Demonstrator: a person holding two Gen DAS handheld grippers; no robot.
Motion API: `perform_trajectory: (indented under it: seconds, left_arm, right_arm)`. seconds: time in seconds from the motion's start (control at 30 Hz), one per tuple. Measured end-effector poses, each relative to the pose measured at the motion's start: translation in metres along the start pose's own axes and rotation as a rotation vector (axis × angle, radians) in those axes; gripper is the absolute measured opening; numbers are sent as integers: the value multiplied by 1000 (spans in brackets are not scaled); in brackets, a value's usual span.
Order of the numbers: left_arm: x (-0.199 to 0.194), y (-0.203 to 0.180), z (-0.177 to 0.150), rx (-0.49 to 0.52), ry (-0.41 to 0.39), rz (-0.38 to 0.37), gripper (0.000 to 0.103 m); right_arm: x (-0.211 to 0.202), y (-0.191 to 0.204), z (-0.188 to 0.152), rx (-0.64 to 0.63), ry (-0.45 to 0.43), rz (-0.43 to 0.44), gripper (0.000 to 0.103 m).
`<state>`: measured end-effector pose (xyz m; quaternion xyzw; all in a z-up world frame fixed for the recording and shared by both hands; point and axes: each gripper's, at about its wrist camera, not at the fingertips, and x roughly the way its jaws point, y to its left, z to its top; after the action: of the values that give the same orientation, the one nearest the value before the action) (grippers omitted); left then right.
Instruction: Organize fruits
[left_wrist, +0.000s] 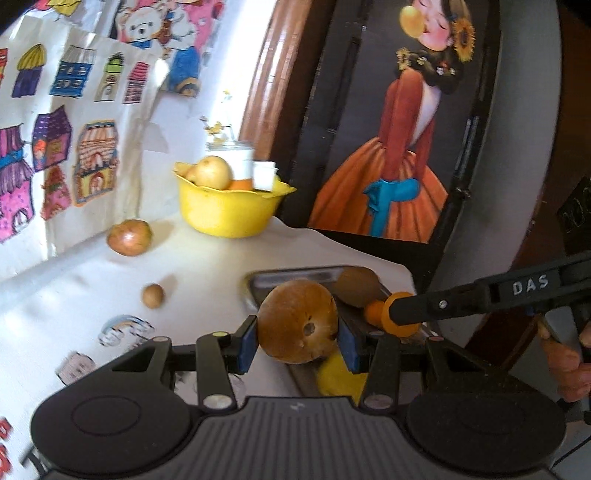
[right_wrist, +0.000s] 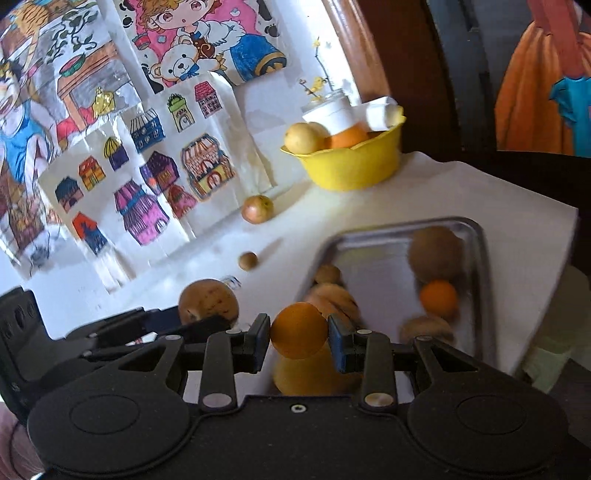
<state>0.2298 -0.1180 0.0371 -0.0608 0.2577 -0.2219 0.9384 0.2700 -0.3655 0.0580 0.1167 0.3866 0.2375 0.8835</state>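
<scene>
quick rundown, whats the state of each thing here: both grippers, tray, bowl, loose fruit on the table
left gripper: shut on a brown apple
right gripper: shut on a small orange
metal tray: holds several fruits
yellow bowl: holds fruit and white cups
loose apple: resting on the table
small brown fruit: resting on the table

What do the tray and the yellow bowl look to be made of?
Tray: most likely metal, perhaps stainless steel, with a shiny finish. The sign is its silvery floor, which mirrors the fruit lying in it, and its thin rolled rim.

Yellow bowl: probably plastic, smooth and opaque. The signs are its even bright colour, its thin scalloped rim and only a soft sheen; glazed ceramic cannot be ruled out.
</scene>
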Motion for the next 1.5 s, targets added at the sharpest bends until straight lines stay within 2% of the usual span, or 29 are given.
perform_trajectory:
  seconds: [0.2,0.43,0.57,0.73,0.9,1.13,1.5]
  left_arm:
    - [-7,-28,-25,5,-2,-12,49]
    - [-5,-47,-45,23,33,-18,49]
    - [-2,-55,-53,22,58,-19,49]
    - [1,-61,-58,14,90,-13,50]
    - [6,-64,-60,18,127,7,50]
    - [16,-57,-63,-27,170,22,50]
    - [17,-55,-62,-46,180,28,52]
  right_arm:
    - [-13,-18,-35,-52,-30,-53,36]
    - [-10,-37,-67,-88,-77,-121,36]
    - [-5,-45,-74,-79,-80,-165,36]
    - [-5,-48,-80,-95,-108,-177,36]
    - [-5,-45,-86,-138,-142,-198,36]
    - [-3,-35,-94,-214,-188,-245,36]
    - [-4,-29,-105,-241,-239,-282,38]
